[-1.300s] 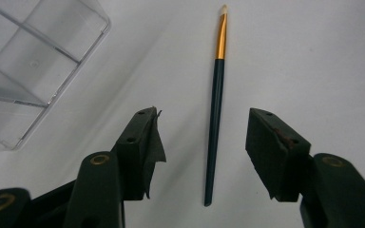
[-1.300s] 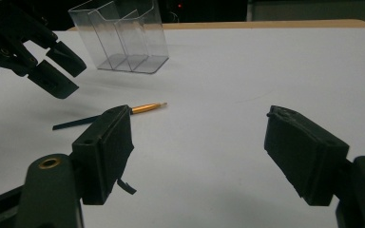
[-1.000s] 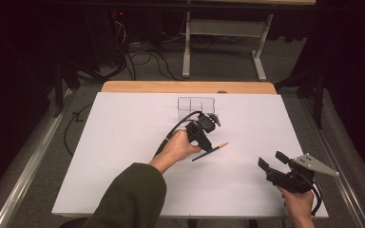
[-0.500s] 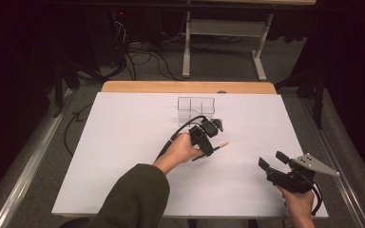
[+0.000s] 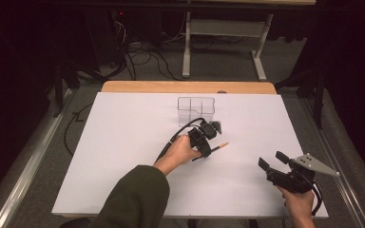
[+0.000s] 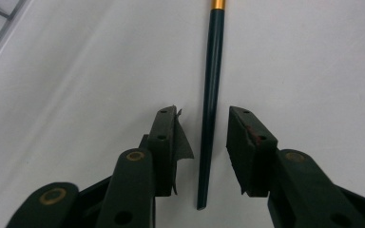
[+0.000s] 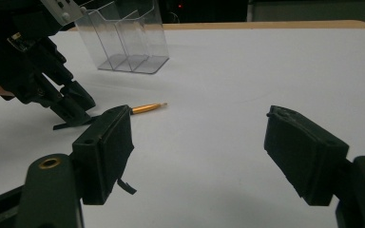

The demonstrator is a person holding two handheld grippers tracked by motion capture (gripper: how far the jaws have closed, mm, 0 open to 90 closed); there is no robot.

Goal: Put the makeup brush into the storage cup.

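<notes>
A slim dark-green pen [image 6: 211,95] with a gold tip [image 5: 222,144] lies on the white table [image 5: 123,142] near its middle. My left gripper [image 5: 207,145] points down over the pen's dark end. In the left gripper view its jaws [image 6: 203,113] stand on either side of the shaft, with a small gap on each side. They have just been closing, and the pads are not touching the pen. My right gripper [image 5: 272,160] hovers open at the near right with nothing between its jaws [image 7: 197,116]. From there the pen's gold end [image 7: 147,108] shows beside the left gripper [image 7: 71,107].
A clear plastic organizer [image 5: 196,105] with compartments stands upright just beyond the pen; it also shows at the upper left of the right gripper view [image 7: 123,38]. A wooden strip [image 5: 185,87] borders the table's far edge. Cables and a stand's legs lie on the floor behind.
The left gripper has sunk slightly onto the pen's dark end, and its jaws have drawn closer together around the shaft. The right gripper has stayed where it was.
</notes>
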